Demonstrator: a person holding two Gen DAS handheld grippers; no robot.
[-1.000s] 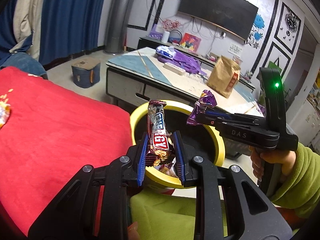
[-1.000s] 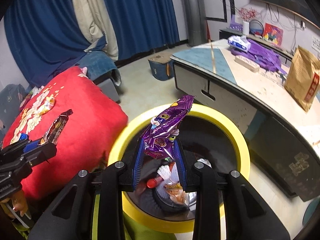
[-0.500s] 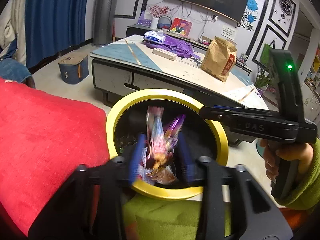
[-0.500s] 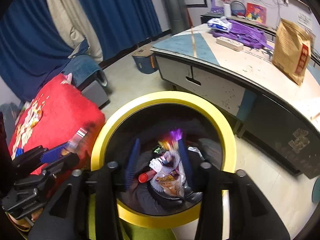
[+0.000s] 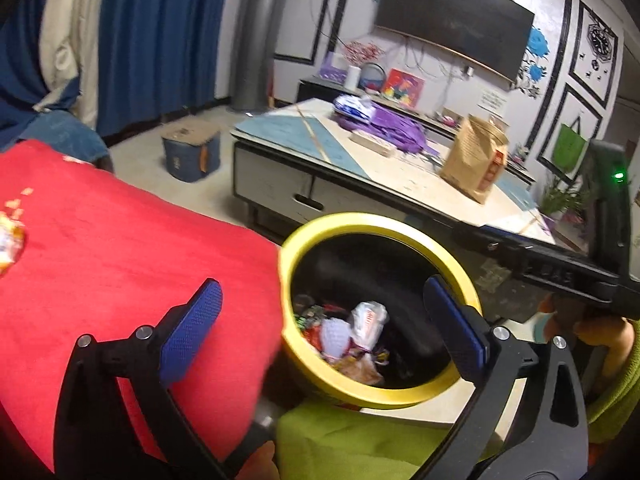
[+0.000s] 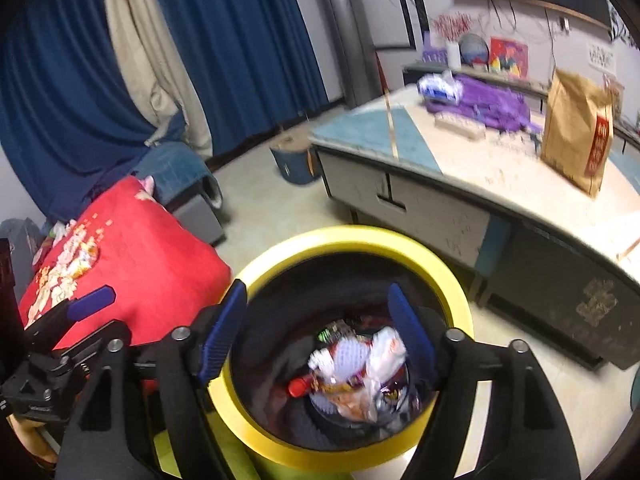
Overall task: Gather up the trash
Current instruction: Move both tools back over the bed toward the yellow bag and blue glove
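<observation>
Deep in the yellow-rimmed bin (image 6: 436,272), blurred wrappers (image 6: 356,364) overlap indistinctly.

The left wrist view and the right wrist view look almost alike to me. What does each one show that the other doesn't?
Only the left wrist view shows the wall clock, the green bag and the whole dark screen.

Only the right wrist view shows a red cap among the trash, and the flower print on the red cushion.

Both show the yellow-rimmed bin with wrappers inside, the brown paper bag, and both grippers with jaws opening and nothing between them: left gripper, right gripper.
</observation>
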